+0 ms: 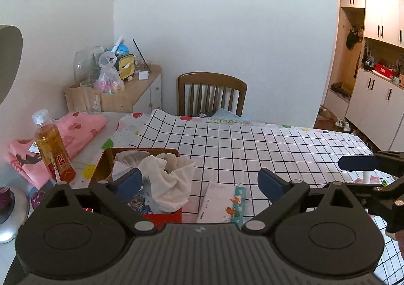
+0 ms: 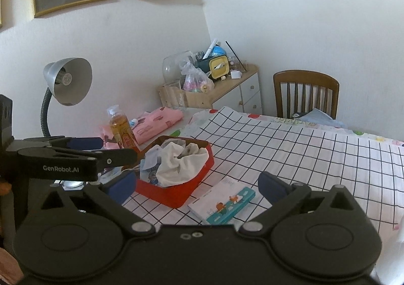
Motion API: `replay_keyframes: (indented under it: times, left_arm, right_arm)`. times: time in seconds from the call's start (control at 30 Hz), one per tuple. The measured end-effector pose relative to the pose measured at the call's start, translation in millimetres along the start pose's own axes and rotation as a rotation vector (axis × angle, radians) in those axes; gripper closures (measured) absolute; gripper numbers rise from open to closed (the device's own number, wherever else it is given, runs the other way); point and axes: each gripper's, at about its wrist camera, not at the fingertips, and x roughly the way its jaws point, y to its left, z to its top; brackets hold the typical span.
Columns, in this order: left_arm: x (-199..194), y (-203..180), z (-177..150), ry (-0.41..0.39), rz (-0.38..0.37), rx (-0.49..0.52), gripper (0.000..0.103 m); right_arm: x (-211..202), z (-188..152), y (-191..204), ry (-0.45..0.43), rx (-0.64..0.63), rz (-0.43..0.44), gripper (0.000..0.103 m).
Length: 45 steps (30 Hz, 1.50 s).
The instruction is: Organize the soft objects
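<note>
A crumpled white cloth (image 1: 169, 179) sits heaped in a red hexagonal box (image 1: 164, 218) on the checked tablecloth, on top of some printed fabric. My left gripper (image 1: 199, 184) is open just behind the box. Its left pad (image 1: 128, 181) stands beside the cloth without pressing on it. In the right wrist view the white cloth (image 2: 176, 161) and red box (image 2: 174, 195) lie ahead to the left. My right gripper (image 2: 197, 187) is open and empty. Folded pink cloth (image 2: 156, 121) lies further back.
A booklet with a teal cartoon strip (image 2: 222, 199) lies right of the box. A tea bottle (image 1: 53, 148) and a desk lamp (image 2: 68, 80) stand on the left. A wooden chair (image 1: 212, 93) is behind the table. The checked tablecloth (image 1: 277, 148) stretches to the right.
</note>
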Motion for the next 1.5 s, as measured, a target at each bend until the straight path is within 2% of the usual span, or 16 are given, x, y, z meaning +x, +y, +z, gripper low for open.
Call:
replay_keyframes:
  times: [0.07, 0.6, 0.73, 1.07, 1.5]
  left_arm:
    - [-1.2, -1.7, 0.4, -0.001, -0.003, 0.007, 0.0]
    - [-2.2, -3.6, -0.1, 0.007, -0.016, 0.002, 0.0]
    - [-1.5, -6.1, -0.3, 0.01, 0.022, 0.019, 0.0]
    - [-1.5, -8.7, 0.2, 0.01, 0.042, 0.018, 0.0]
    - [-1.6, -9.3, 1.3, 0.013, 0.007, 0.015, 0.0]
  right_arm:
    - [-1.5, 0.0, -0.9, -0.004, 0.005, 0.0, 0.0]
    - [-6.2, -0.6, -0.4, -0.017, 0.012, 0.003, 0.0]
    - [-7.6, -0.7, 0.5, -0.021, 0.011, 0.002, 0.0]
    - [-9.5, -0.8, -0.8, -0.023, 0.014, -0.012, 0.0]
    - [-12.7, -0.3, 0.6, -0.029, 0.02, -0.019, 0.0]
